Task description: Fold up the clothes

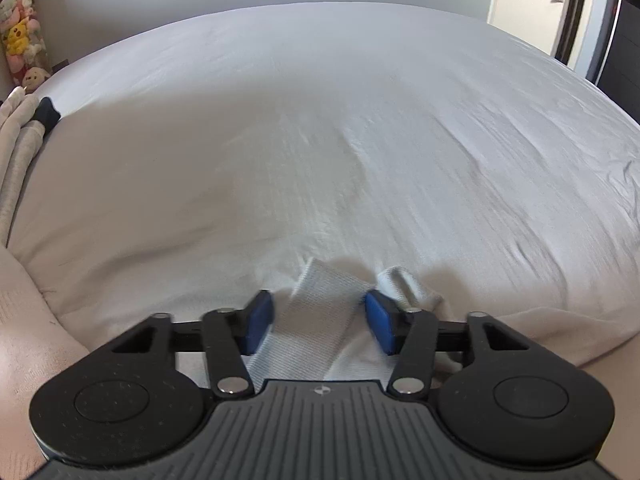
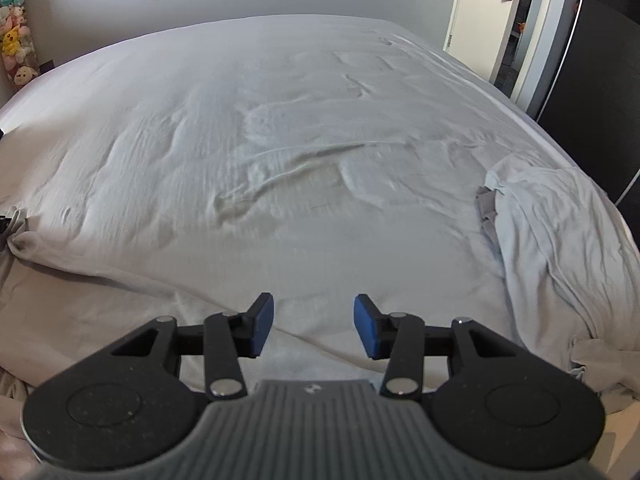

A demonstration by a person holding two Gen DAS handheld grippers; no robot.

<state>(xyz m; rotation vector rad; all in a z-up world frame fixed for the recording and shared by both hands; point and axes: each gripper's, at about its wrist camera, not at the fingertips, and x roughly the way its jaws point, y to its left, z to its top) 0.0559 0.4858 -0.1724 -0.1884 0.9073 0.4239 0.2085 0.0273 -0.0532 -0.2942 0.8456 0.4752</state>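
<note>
A wide bed [image 1: 320,120] under a wrinkled white sheet fills both views. In the left wrist view, a column of plush toys [image 1: 20,28] hangs at the upper left of the frame, folded beige clothes [image 1: 16,140] with a dark piece on top lie at the left edge, and an open doorway [image 1: 560,12] shows at the upper right.

The left gripper [image 1: 319,322] sits low in the frame, its jaws partly apart. A white ribbed garment [image 1: 316,316] lies on the bed's near edge between the blue pads without the pads pressing it; its long axis runs from the bottom of the frame up and away, one end poking just past the pads.

In the right wrist view, the right gripper [image 2: 314,326] has its jaws partly apart with only sheet behind them. A crumpled pale blue garment [image 2: 560,232] lies at the right of the frame, well apart from the gripper, stretching top to bottom.
</note>
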